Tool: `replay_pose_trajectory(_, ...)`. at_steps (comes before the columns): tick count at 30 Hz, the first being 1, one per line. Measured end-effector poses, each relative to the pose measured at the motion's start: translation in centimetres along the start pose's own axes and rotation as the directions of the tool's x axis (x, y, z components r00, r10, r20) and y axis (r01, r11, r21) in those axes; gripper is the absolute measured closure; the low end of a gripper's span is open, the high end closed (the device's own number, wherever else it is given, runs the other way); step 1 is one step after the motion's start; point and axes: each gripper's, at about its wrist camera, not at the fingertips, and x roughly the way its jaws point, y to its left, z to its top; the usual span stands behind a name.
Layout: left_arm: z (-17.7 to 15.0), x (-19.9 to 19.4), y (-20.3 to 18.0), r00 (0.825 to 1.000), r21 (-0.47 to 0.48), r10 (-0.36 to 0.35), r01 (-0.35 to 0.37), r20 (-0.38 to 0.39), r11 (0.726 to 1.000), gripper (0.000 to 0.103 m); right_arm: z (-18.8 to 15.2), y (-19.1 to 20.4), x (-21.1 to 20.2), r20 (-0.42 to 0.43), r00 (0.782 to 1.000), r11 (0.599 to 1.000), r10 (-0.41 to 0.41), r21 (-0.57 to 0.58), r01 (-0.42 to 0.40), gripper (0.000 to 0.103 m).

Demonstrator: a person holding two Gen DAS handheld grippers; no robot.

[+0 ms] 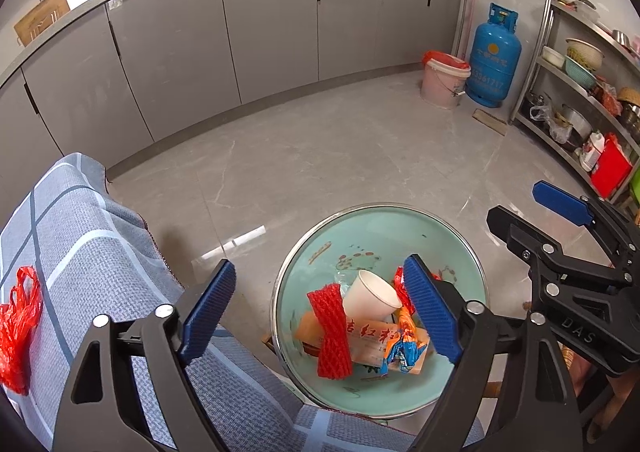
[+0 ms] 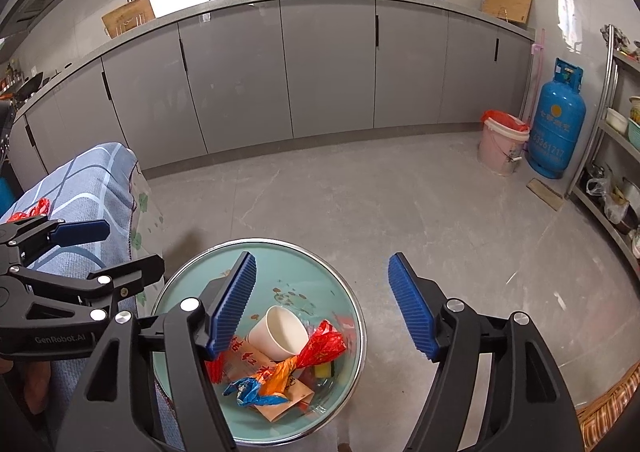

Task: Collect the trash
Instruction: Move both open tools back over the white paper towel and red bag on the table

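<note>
Left wrist view shows one piece of trash not yet collected: a crumpled red plastic bag (image 1: 18, 326) lying on the grey checked cloth (image 1: 100, 252), off to the far left of the left gripper (image 1: 320, 308) and well apart from it. It has no clear long axis, being bunched and lumpy. My judgement is that the left hand is the nearer one and would have to swing left to reach it. The teal enamel basin (image 1: 452, 236) already holds a white paper cup (image 1: 372, 296), red foam netting (image 1: 330, 332) and snack wrappers (image 1: 404, 348). Both grippers hover above the basin, the right gripper (image 2: 322, 306) included, jaws spread wide apart and gripping nothing.
</note>
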Motion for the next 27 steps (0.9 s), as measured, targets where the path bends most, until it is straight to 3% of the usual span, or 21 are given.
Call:
replay_pose_trajectory(5, 0.0, 0.0, 0.1, 1.000, 0.000, 0.005, -0.005, 0.001, 1.000, 0.015, 0.1, 0.0, -0.3, 0.011, 1.000, 1.000, -0.007, 0.002, 0.007, 0.024)
replay_pose_trajectory(19, -0.2, -0.9, 0.2, 0.999, -0.011, 0.040, -0.040, 0.015, 0.999, 0.010, 0.5, -0.5, -2.1, 0.042, 0.999, 1.000, -0.020, 0.023, 0.019, 0.018)
replay_pose_trajectory(27, -0.8, -3.8, 1.8, 0.997, -0.048, 0.069, -0.067, 0.040, 0.997, 0.010, 1.1, 0.4, -4.5, 0.070, 0.997, 0.999, 0.021, 0.037, -0.024, 0.012)
